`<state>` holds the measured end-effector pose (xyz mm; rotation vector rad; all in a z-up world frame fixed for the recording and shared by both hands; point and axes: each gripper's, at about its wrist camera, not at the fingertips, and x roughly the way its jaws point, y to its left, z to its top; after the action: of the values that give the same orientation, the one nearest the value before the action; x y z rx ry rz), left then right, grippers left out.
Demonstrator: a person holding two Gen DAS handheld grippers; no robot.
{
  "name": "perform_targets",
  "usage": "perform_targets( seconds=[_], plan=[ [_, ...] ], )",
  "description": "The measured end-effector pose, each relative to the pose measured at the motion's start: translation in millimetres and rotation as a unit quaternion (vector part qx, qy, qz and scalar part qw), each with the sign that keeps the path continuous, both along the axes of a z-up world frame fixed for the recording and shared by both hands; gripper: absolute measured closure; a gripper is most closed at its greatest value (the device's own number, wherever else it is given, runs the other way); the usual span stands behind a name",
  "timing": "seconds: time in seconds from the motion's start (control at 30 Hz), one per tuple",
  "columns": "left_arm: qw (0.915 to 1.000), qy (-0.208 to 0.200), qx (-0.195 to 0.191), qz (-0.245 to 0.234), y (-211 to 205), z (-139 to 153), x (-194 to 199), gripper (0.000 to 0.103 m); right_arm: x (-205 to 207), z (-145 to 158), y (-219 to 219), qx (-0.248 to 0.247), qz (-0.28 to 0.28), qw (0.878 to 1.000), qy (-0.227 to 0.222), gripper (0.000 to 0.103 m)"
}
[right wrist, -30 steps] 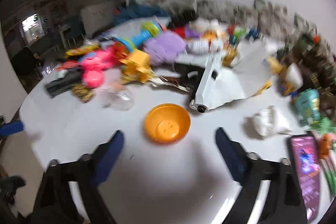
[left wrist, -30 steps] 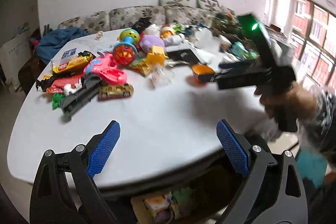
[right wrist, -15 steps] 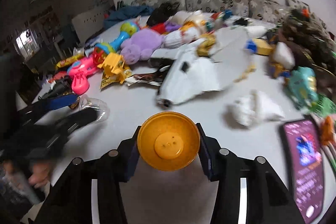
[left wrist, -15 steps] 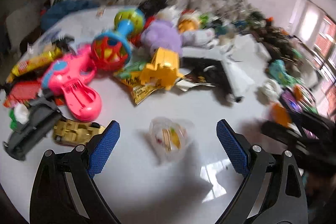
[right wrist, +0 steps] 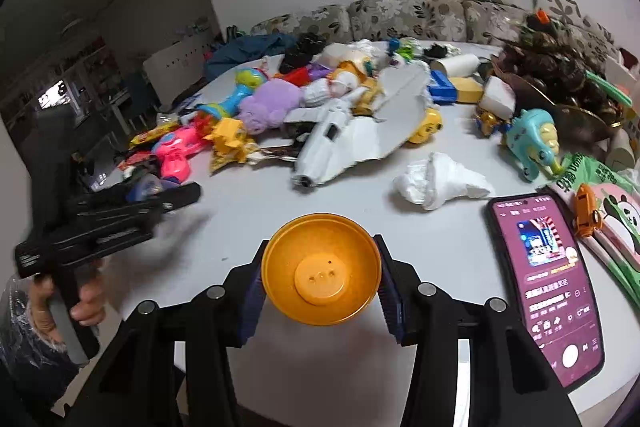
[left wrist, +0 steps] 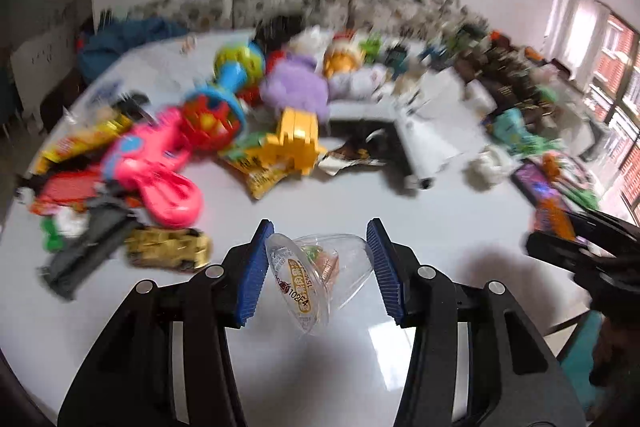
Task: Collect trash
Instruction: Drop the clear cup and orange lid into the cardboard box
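A clear plastic snack cup (left wrist: 316,275) with a printed lid lies on its side between the blue pads of my left gripper (left wrist: 320,229). The jaws are closing, and both pads touch the cup. In the right wrist view my right gripper (right wrist: 320,245) is shut on a small orange plastic bowl (right wrist: 320,275), held just above the white table (right wrist: 240,219). The left gripper (right wrist: 176,195) shows again at the left of that view, in a person's hand (right wrist: 86,301). A crumpled white tissue (right wrist: 436,181) and a yellow snack wrapper (left wrist: 264,175) lie on the table.
Toys crowd the far half of the table: a pink toy gun (left wrist: 160,171), a purple plush (right wrist: 268,105), a white toy plane (right wrist: 348,143), a gold toy car (left wrist: 168,247). A lit phone (right wrist: 548,283) lies at the right. A floral sofa (right wrist: 408,15) runs behind.
My left gripper moved forward over the table and closed around the clear cup. The right gripper closed on the orange bowl and lifted it a little.
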<state>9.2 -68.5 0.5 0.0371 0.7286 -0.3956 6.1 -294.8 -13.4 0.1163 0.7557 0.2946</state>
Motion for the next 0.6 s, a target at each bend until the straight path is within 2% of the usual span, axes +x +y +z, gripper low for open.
perform_targets(
  seconds=[0.13,0.23,0.33,0.43,0.47,0.5,0.53,0.57,0.6],
  plan=[
    [0.9981,-0.029,-0.001,-0.055,24.5,21.3,-68.7,0.055,-39.8,14.8,23.3,0.014,0.069,0.998,-0.002,0.054],
    [0.9954,-0.028,0.013,-0.091,36.1,16.1,-113.4,0.055,-73.6,14.6,43.5,0.013,0.128,0.991,0.02,0.054],
    [0.9932,0.006,0.03,-0.112,46.4,-5.7,-146.5,0.055,-96.5,3.0,59.9,0.016,0.171,0.984,0.055,0.054],
    [0.9904,0.043,0.047,-0.123,50.4,-33.6,-154.1,0.055,-110.6,-23.2,79.4,-0.009,0.204,0.975,0.09,0.054],
    [0.9885,0.063,0.055,-0.126,49.2,-48.9,-152.6,0.05,-110.8,-37.0,84.8,-0.013,0.209,0.972,0.108,0.054],
    [0.9874,0.074,0.062,-0.126,48.1,-59.6,-150.8,0.043,-109.4,-49.1,87.7,-0.011,0.211,0.97,0.124,0.044],
    [0.9862,0.084,0.074,-0.122,46.6,-72.7,-149.6,0.021,-107.1,-61.6,89.8,-0.01,0.21,0.968,0.137,0.033],
    [0.9846,0.095,0.088,-0.117,45.4,-89.2,-145.5,0.014,-105.0,-74.5,91.6,-0.015,0.204,0.968,0.145,0.031],
    [0.9839,0.101,0.09,-0.117,49.1,-100.2,-144.6,0.014,-104.0,-82.8,93.5,-0.018,0.205,0.967,0.152,0.031]
  ],
)
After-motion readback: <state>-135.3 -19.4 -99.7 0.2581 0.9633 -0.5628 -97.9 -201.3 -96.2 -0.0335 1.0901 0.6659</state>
